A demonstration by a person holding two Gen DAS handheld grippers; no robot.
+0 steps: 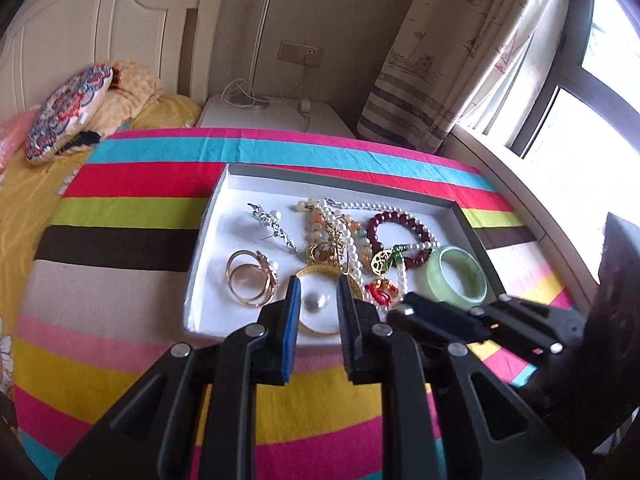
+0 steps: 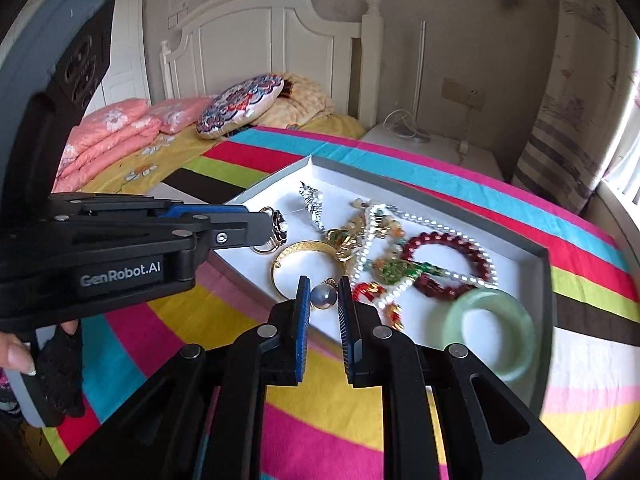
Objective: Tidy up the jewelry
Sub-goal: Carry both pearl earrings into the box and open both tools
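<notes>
The jewelry lies in a shallow white tray [image 1: 208, 216] on the striped bed. Both grippers' jaws are pressed nearly together, holding nothing. The green bangle [image 2: 494, 332], at the tray's near right corner, looks stiff, slick and breakable; grip across its band

wrist views angled down, sharing tray [image 1: 218, 200]

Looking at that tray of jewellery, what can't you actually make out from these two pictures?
- Left wrist view: the near rim of the gold bangle, behind the left hand-held gripper.
- Left wrist view: the right hand-held gripper tips, too dark.
- Right wrist view: the jade bangle, blurred.
- Both views: the tangled bead strands, not separable.
</notes>
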